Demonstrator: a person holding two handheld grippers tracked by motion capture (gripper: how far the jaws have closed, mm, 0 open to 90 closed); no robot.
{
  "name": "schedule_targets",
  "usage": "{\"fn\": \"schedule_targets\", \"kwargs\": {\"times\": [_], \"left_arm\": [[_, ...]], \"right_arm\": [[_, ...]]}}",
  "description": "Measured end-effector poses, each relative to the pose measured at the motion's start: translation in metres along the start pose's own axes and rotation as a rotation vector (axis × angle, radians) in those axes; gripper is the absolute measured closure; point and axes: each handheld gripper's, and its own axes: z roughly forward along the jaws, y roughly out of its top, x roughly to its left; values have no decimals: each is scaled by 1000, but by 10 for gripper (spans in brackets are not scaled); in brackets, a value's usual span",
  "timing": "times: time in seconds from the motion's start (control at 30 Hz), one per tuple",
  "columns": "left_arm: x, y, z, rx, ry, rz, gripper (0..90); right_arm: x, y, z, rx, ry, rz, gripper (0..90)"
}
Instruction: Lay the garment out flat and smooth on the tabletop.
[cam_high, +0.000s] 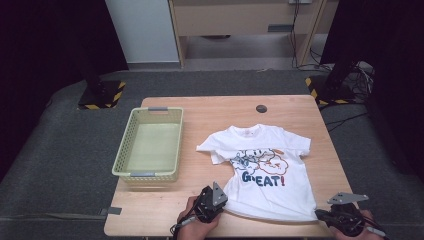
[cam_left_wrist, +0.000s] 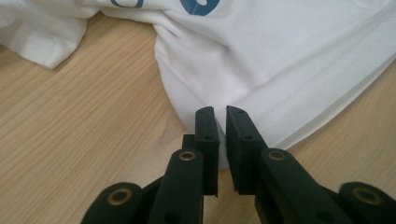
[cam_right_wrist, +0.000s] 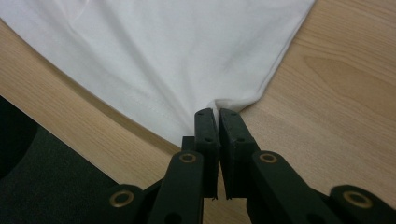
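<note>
A white T-shirt (cam_high: 267, 170) with a cartoon print and the word GREAT lies face up on the wooden table (cam_high: 210, 112), hem toward the front edge. My left gripper (cam_high: 223, 202) is shut on the hem's left corner; in the left gripper view the white T-shirt (cam_left_wrist: 280, 60) runs into the narrow gap of my left gripper (cam_left_wrist: 221, 109). My right gripper (cam_high: 318, 214) is shut on the hem's right corner; in the right gripper view the white T-shirt (cam_right_wrist: 177, 56) bunches at my right gripper (cam_right_wrist: 217, 112).
A pale green plastic basket (cam_high: 121, 155) stands on the table's left half, beside the shirt's left sleeve. A small dark round hole cover (cam_high: 261, 108) sits near the far edge. Dark floor surrounds the table, with stands and cables at the back right.
</note>
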Motion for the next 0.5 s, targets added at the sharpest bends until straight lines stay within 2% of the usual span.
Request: {"fn": "schedule_targets", "kwargs": {"times": [0.1, 0.17, 0.33, 0.5], "left_arm": [[-1, -3, -10, -1, -1, -7, 867], [-6, -6, -15, -1, -16, -20, 868], [-21, -5, -30, 4, 2, 17, 866], [-27, -12, -41, 10, 16, 15, 865]], "right_arm": [[2, 3, 2, -8, 9, -11, 866], [4, 5, 4, -5, 13, -19, 867], [5, 10, 4, -1, 9, -38, 867], [10, 11, 5, -1, 14, -50, 868]]}}
